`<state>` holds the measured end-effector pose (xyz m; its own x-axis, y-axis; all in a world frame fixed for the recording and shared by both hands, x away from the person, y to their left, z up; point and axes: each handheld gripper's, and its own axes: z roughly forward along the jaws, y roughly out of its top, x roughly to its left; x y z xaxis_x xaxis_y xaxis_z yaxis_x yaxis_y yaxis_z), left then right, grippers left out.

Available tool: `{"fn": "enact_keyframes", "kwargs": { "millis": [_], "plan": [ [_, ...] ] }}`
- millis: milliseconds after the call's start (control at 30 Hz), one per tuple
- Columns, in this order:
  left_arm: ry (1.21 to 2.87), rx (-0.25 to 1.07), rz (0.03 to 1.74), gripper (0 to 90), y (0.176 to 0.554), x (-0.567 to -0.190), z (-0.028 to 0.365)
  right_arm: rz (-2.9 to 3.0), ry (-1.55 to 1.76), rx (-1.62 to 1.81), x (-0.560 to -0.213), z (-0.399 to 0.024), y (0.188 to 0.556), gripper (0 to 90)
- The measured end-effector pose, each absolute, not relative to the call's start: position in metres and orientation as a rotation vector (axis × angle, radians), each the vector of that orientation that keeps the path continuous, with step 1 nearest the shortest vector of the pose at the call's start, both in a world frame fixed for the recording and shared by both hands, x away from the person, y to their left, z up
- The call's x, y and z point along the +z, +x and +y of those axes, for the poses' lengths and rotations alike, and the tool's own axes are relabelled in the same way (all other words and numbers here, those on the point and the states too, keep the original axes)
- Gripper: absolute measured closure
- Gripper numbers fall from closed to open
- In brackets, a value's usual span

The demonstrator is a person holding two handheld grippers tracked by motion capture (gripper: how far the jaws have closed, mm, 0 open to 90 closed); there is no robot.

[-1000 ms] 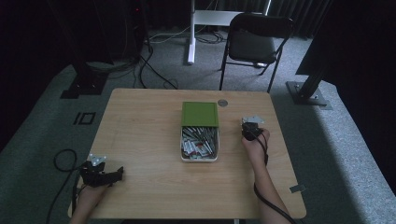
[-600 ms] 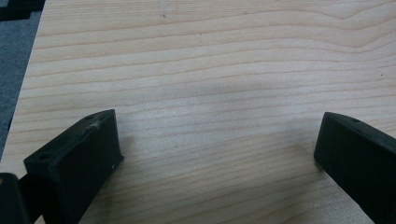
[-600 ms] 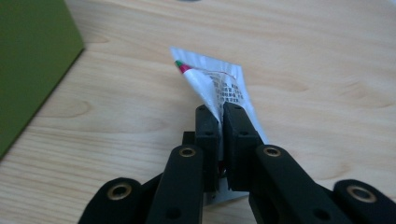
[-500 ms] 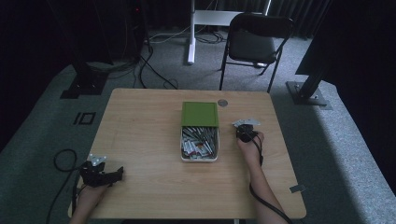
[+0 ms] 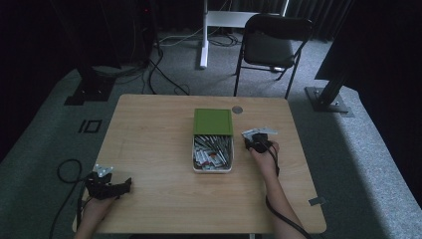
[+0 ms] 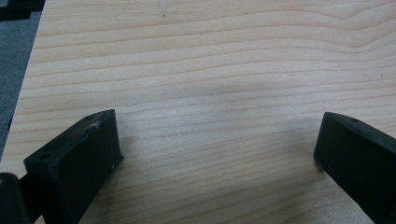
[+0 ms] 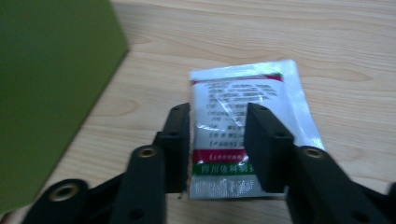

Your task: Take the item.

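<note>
A white sachet (image 7: 261,88) with red and green stripes sits between the jaws of my right gripper (image 7: 217,135), which is shut on its crinkled middle, just above the table. In the high view this gripper (image 5: 256,142) is right beside the white box (image 5: 195,167), whose green lid (image 5: 213,122) stands slid back. Several similar sachets (image 5: 212,152) fill the box. The green lid (image 7: 46,93) looms at the left of the right gripper view. My left gripper (image 5: 119,186) rests near the front left corner, open (image 6: 217,149) over bare wood.
A small round disc (image 5: 237,109) lies on the wooden table (image 5: 149,134) behind the box. A folding chair (image 5: 271,45) stands beyond the far edge. The left gripper's cable (image 5: 67,169) loops off the table's left side.
My right gripper has moved left and slightly nearer, closer to the box, with the sachet. The left gripper has stayed put.
</note>
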<state>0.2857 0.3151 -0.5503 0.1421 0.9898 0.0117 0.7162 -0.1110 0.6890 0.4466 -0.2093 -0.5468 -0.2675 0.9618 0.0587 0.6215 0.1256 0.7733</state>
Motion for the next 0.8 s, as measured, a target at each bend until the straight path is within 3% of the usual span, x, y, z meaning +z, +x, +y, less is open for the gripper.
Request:
{"fn": "enact_keyframes", "kwargs": {
  "millis": [133,467,600,800],
  "plan": [
    [1.888,0.664,1.629,1.3,0.286,-0.550,0.315,1.963,1.490,1.016,-0.544,-0.208,0.443,43.7],
    [1.888,0.663,1.629,1.3,0.286,-0.550,0.315,1.974,1.439,1.056,-0.528,-0.212,0.428,20.0],
    [1.887,0.664,1.629,1.3,0.286,-0.550,0.315,1.972,1.429,1.031,-0.524,-0.217,0.421,14.2],
    [1.888,0.664,1.629,1.3,0.286,-0.550,0.315,1.922,1.453,1.032,-0.521,-0.228,0.409,13.6]
  ]
}}
